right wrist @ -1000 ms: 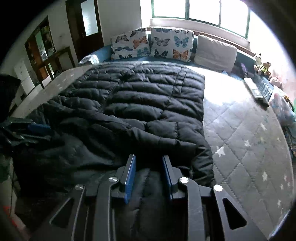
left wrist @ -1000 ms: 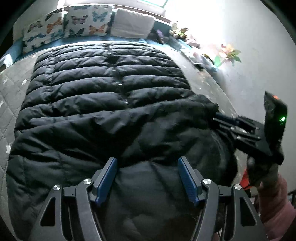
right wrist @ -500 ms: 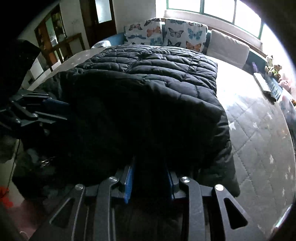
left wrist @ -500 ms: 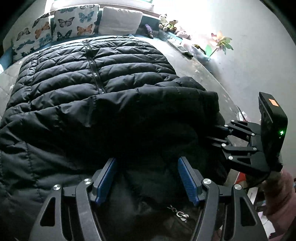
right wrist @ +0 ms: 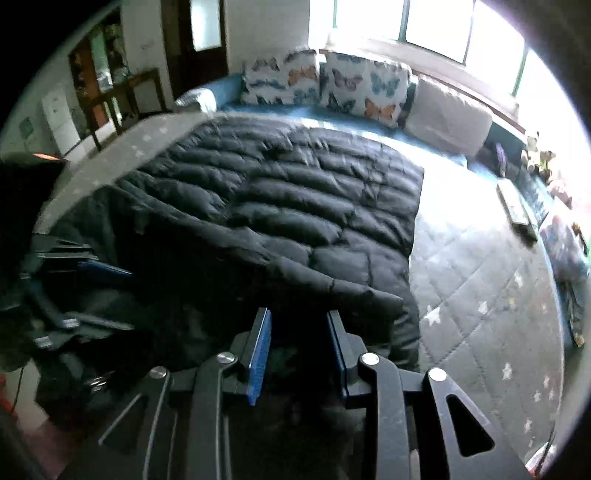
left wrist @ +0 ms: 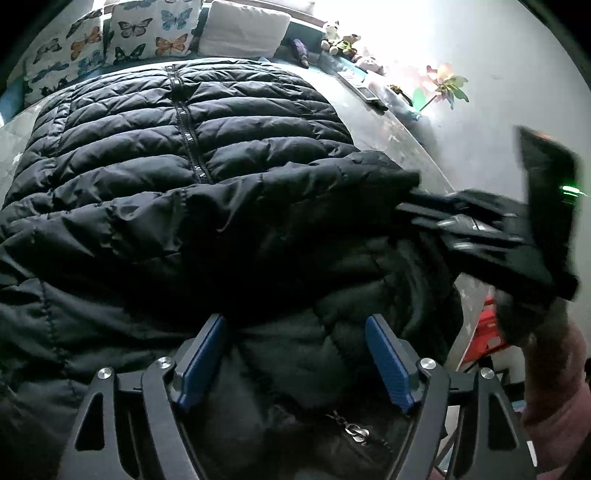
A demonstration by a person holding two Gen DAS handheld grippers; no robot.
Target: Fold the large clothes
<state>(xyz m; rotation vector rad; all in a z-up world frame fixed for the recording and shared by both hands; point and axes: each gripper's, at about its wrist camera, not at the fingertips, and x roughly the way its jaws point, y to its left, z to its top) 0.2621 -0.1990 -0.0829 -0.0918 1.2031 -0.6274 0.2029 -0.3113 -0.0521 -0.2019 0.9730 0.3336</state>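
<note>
A large black quilted down jacket (left wrist: 192, 147) lies spread on the bed, zipper up the middle; it also shows in the right wrist view (right wrist: 295, 206). Its near part is lifted and doubled back over the body. My left gripper (left wrist: 295, 354) has its jaws wide apart with jacket fabric bunched between them. My right gripper (right wrist: 298, 343) is shut on a fold of the jacket's near edge; it shows from the side in the left wrist view (left wrist: 413, 206), at the right corner of the raised fold.
Grey quilted bedspread with stars (right wrist: 480, 295). Butterfly pillows (right wrist: 332, 85) and a plain pillow (left wrist: 243, 33) at the head. Soft toys and small items (left wrist: 351, 40) along the wall side. A remote-like object (right wrist: 517, 214) on the right. Furniture (right wrist: 107, 88) at left.
Both grippers have carried the jacket's near edge up and forward over the body. The right gripper moves fast, blurred in the left wrist view. The folded edge now lies further up.
</note>
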